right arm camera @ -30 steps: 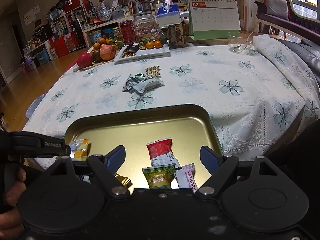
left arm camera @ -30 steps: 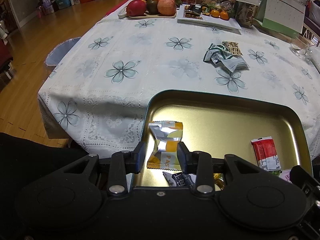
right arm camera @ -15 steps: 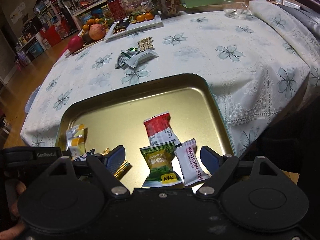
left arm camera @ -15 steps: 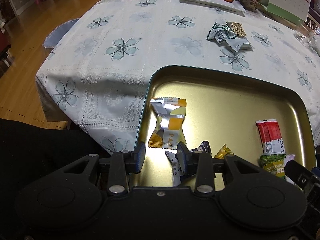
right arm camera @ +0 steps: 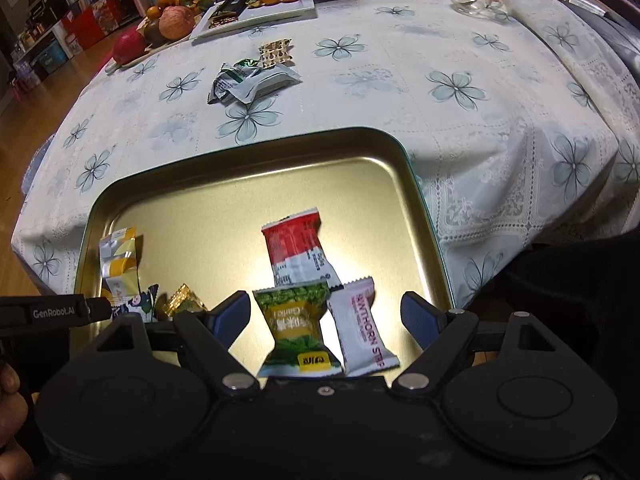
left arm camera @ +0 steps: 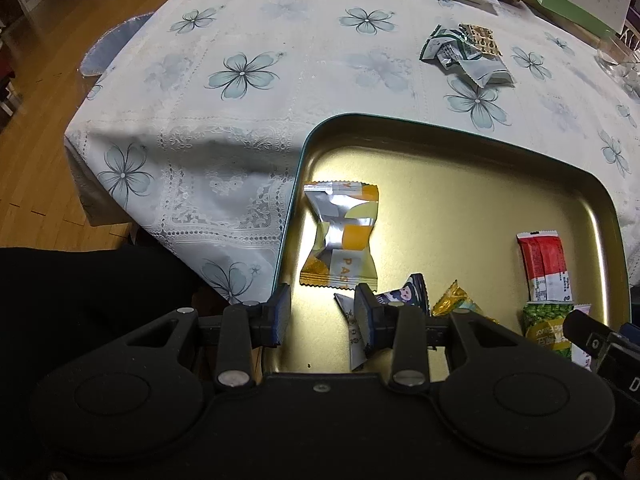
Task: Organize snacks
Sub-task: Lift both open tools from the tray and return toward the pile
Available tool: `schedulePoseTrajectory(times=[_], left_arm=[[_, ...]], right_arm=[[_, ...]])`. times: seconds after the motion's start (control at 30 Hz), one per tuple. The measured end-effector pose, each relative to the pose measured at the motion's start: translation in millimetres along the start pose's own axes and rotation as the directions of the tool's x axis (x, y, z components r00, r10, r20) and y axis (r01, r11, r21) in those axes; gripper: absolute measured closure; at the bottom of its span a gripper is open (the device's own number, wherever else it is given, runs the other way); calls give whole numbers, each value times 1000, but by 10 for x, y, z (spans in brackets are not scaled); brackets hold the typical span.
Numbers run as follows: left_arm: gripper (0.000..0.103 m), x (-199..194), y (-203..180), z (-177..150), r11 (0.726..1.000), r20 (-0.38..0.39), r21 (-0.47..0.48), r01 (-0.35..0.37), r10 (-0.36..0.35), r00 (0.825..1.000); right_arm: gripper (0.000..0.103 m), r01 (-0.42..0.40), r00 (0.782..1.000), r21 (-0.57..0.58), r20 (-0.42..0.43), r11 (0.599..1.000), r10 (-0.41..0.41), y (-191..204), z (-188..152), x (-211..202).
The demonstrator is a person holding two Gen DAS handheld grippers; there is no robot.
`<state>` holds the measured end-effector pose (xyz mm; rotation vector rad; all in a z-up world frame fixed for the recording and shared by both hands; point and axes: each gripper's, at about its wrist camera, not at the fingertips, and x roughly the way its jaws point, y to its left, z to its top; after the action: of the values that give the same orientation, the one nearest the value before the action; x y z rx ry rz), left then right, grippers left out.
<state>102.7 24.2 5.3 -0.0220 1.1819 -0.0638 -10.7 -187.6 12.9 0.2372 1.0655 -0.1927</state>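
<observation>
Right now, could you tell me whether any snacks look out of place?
Yes: a small heap of green-and-white packets and a patterned packet lies loose on the tablecloth, beyond the gold tray that holds the other snacks. Nothing looks spilled or torn.

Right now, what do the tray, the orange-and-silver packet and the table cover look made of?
Tray: likely metal, a glossy gold inside that throws glare, dark rolled rim. Orange-and-silver packet: probably foil-lined plastic film, shiny and creased, with serrated ends. Table cover: maybe vinyl or plastic lace, faint sheen, embossed lace border, printed flowers.
</observation>
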Motion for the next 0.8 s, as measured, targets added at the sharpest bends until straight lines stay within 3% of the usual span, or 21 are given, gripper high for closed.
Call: schedulePoseTrajectory(times=[0.37, 0.8], left_arm=[[58, -55, -172, 697, 998, 30, 46, 36, -38, 999], [58, 177, -424, 1548, 995, 73, 95, 36, -43, 996]], right_arm=[[17, -47, 999, -23, -10, 999, 47, 35, 809, 149], [17, 1, 997, -32, 76, 999, 1, 27, 1725, 369]])
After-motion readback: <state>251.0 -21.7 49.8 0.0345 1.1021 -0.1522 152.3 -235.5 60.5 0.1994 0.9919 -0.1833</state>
